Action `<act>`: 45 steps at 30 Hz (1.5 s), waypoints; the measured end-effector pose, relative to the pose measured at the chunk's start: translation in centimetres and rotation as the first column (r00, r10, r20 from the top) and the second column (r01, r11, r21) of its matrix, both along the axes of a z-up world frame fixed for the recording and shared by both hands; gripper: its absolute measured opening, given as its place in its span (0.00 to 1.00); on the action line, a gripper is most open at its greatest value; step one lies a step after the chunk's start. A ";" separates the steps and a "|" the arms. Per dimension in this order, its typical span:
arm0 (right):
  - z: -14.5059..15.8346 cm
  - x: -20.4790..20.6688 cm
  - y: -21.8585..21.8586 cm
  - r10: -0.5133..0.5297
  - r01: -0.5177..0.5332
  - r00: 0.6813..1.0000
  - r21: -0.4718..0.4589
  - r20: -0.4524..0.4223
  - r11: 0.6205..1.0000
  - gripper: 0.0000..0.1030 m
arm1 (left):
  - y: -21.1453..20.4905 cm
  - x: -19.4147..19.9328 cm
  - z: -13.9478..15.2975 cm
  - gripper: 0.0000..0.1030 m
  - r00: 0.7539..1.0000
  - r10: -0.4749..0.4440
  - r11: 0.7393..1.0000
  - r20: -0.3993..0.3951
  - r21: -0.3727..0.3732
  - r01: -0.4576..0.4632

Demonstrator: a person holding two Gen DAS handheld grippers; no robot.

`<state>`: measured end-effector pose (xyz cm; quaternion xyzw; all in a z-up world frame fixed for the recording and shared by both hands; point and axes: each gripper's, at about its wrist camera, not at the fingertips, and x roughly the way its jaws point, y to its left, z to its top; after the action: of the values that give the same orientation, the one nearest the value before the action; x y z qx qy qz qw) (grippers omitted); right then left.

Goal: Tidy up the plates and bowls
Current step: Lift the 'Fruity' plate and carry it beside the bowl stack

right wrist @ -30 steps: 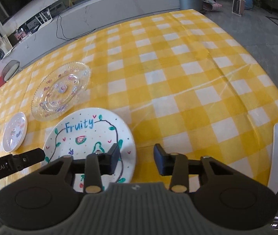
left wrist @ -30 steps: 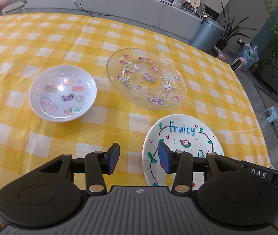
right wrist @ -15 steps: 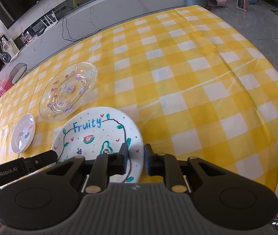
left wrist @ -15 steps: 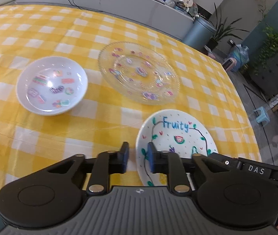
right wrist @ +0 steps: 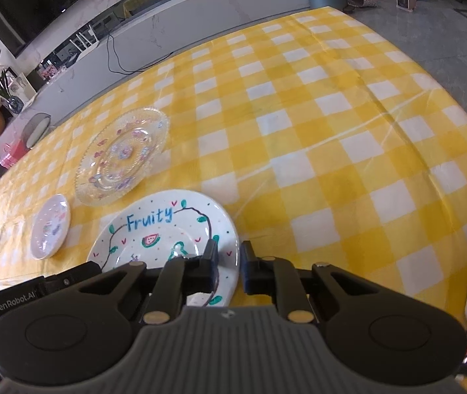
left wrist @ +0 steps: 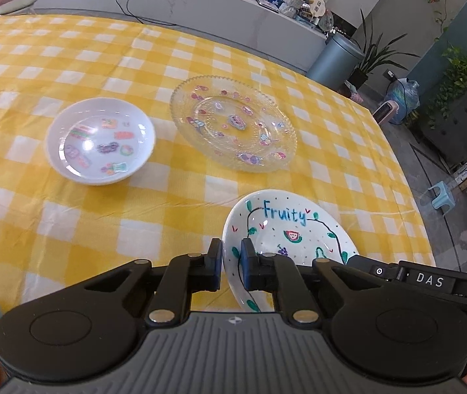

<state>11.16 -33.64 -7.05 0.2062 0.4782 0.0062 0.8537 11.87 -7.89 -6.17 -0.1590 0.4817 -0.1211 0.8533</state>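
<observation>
Left wrist view: the left gripper [left wrist: 231,267] has its two black fingers drawn narrow onto the left rim of the round white ceramic plate lettered "Fruity" with painted fruit and vines [left wrist: 286,233], one finger outside the rim and one over the plate's inner face. The plate sits near the front edge of the yellow-and-white checked tablecloth [left wrist: 102,226], towards the right-hand side. Beyond it, towards the middle of the tabletop, lies the round clear glass plate with a beaded rim and coloured stickers [left wrist: 233,123]. Left of that, apart from it, sits the small white bowl with stickers inside [left wrist: 100,141].

Right wrist view: the right gripper [right wrist: 228,269] is likewise closed narrow on the Fruity plate [right wrist: 164,229], gripping the right rim, with its left finger over the plate and its right finger outside the edge. The left gripper's black body [right wrist: 29,292] reaches the plate from the opposite side. Whether the plate is lifted off the cloth [right wrist: 315,138] cannot be told. The glass plate [right wrist: 123,154] lies just beyond the Fruity plate, and the white bowl [right wrist: 51,226] is to its left, near the table's left edge.
</observation>
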 end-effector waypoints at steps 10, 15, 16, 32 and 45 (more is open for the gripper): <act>1.1 -3.8 1.0 0.043 -0.041 0.998 0.040 -0.040 0.998 0.12 | 1.1 -4.6 1.7 0.12 1.000 0.003 1.000 0.007 0.018 -0.003; 1.1 -5.4 0.9 0.031 -0.026 0.997 0.062 -0.075 0.998 0.12 | 1.1 -6.6 1.4 0.12 1.000 -0.004 0.999 -0.005 0.032 0.004; 1.3 -5.6 1.0 0.034 -0.029 0.996 0.054 -0.078 0.998 0.12 | 1.1 -6.9 1.3 0.12 1.000 -0.002 1.000 -0.006 0.031 0.002; 0.7 -5.8 3.2 0.095 -0.104 0.985 -0.054 -0.144 0.993 0.12 | 1.6 -8.4 0.3 0.12 0.999 0.007 0.998 -0.038 0.063 -0.005; 0.3 -5.2 4.0 0.112 -0.126 0.980 -0.080 -0.167 0.989 0.12 | 1.5 -8.3 -0.3 0.12 0.998 0.004 0.996 -0.066 0.084 0.001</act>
<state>5.93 -29.66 -6.79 0.1383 0.5571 0.0189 0.8186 3.59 -6.40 -6.43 -0.1270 0.5141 -0.0948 0.8430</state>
